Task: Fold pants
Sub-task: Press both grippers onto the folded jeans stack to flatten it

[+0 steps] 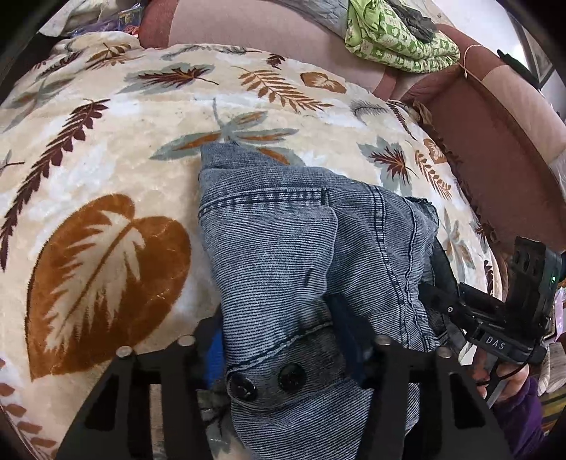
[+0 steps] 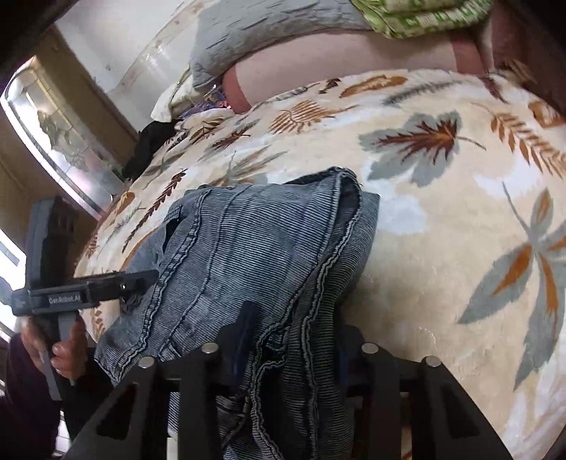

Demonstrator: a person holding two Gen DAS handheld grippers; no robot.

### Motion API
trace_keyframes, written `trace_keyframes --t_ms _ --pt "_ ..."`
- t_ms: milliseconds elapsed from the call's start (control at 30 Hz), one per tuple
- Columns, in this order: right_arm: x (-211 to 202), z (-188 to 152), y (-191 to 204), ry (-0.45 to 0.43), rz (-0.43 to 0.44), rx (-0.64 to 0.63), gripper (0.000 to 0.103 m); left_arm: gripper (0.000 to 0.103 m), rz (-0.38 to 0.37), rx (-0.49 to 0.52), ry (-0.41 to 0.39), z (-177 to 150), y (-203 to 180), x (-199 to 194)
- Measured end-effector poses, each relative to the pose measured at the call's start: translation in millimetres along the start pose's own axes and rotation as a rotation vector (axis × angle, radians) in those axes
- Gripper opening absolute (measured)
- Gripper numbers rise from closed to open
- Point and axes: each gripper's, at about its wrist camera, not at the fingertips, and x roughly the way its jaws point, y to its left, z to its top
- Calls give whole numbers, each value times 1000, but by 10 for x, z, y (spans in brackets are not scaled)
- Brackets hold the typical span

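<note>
I see the blue jeans [image 1: 283, 254] lying in a bunched heap on a bed with a cream blanket [image 1: 106, 148] that has brown and grey leaves on it. The waist end, with two dark buttons [image 1: 269, 380], is closest to my left gripper [image 1: 283, 339]. Its fingers are clenched on the jeans near the buttons. My right gripper [image 2: 290, 339] has its fingers clenched on a thick fold of seams at the other edge of the jeans. From the right view I can see a hand [image 2: 60, 346] holding the left gripper's handle at the side of the heap. A green patterned cloth [image 1: 396, 39] lies on the pink headboard [image 1: 265, 32] behind the bed.
</note>
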Motion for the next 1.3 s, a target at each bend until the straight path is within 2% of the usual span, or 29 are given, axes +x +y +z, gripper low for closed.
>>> trace_keyframes --t_ms 100,200,400,467,800,1133,1300 --pt "-42 21 88 -36 -1 -26 31 42 12 9 -10 19 -30 -44" --pt "-87 34 160 -74 -11 -44 29 39 20 17 -17 49 -71 -84" --pt "-135 129 298 -144 -25 -62 29 37 53 46 -42 150 -122 -204" --pt "-132 174 340 -164 -17 -62 26 37 76 58 -58 217 -121 -260" --pt "121 581 478 -227 -11 -64 26 37 175 90 -116 724 -15 -376" --pt "571 890 359 -204 -43 -39 26 37 262 83 -82 1061 163 6" --pt "776 922 209 -138 -75 3 26 38 297 66 -55 1062 267 187"
